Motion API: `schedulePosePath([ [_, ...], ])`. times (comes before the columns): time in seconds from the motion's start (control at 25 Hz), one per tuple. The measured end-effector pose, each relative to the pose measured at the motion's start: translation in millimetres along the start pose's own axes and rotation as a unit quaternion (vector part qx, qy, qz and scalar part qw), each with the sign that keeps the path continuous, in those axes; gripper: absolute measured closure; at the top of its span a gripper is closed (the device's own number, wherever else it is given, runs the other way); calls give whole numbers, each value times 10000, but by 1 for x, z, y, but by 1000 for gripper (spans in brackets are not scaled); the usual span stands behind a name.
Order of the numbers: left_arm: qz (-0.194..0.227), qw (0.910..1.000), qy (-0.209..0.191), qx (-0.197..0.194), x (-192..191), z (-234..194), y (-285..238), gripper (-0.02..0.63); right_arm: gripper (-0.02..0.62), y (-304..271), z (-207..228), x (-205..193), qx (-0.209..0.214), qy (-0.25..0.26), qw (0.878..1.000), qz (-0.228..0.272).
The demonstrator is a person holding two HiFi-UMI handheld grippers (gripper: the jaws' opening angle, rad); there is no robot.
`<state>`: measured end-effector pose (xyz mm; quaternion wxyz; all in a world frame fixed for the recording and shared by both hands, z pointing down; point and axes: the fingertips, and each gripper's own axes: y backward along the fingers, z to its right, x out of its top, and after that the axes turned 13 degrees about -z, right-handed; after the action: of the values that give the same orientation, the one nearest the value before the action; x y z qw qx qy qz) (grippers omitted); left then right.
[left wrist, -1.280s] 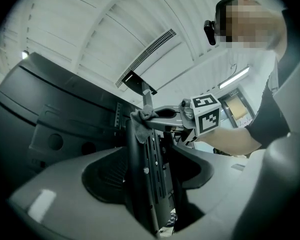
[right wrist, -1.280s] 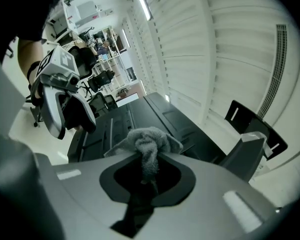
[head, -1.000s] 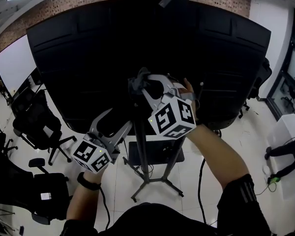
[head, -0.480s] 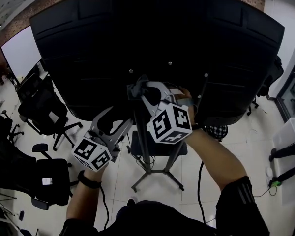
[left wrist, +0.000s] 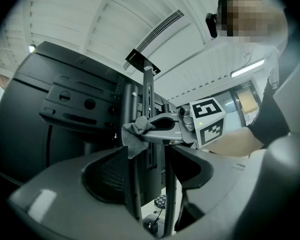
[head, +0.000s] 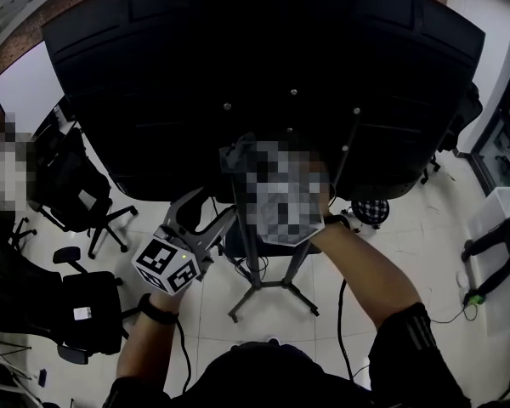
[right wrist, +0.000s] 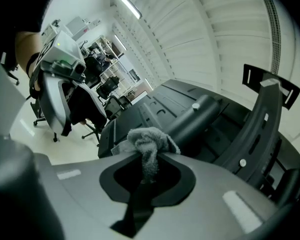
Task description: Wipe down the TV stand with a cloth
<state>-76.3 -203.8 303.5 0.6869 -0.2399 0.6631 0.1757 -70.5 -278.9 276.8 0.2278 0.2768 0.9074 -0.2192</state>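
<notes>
Right gripper (right wrist: 146, 159) has its jaws shut on a grey cloth (right wrist: 148, 140), which bunches up above the tips and hangs a little way down between them. The cloth sits against the dark column of the stand (head: 247, 253), high up, just under the back of the black TV (head: 238, 58). In the left gripper view this gripper reaches in level from the right, the cloth wad at its tip lying on the upright and its marker cube (left wrist: 208, 122) trailing behind. The right forearm (head: 357, 262) stretches up and forward from the lower right of the head view, with the hand raised close to the TV's back; a mosaic patch covers most of the gripper there.

Left gripper (left wrist: 147, 154) is lower and to the left, with its jaws apart and nothing clamped. Its own view shows the stand's uprights through the gap, but I cannot tell whether a jaw touches them. From the head it points up and to the right toward the pole, its cube (head: 166, 266) nearest the person. The left arm is bent and held close in, with a dark band on the wrist (head: 155, 311).

The stand's legs spread on the pale tiled floor (head: 391, 236) below both grippers. Black office chairs (head: 76, 194) stand off to the left, well apart from the stand.
</notes>
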Motion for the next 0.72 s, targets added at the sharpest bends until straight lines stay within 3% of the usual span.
schedulePosePath([
  [0.72, -376, 9964, 290, -707, -73, -11, 4, 313, 561, -29, -75, -37, 173, -614, 9937, -918],
])
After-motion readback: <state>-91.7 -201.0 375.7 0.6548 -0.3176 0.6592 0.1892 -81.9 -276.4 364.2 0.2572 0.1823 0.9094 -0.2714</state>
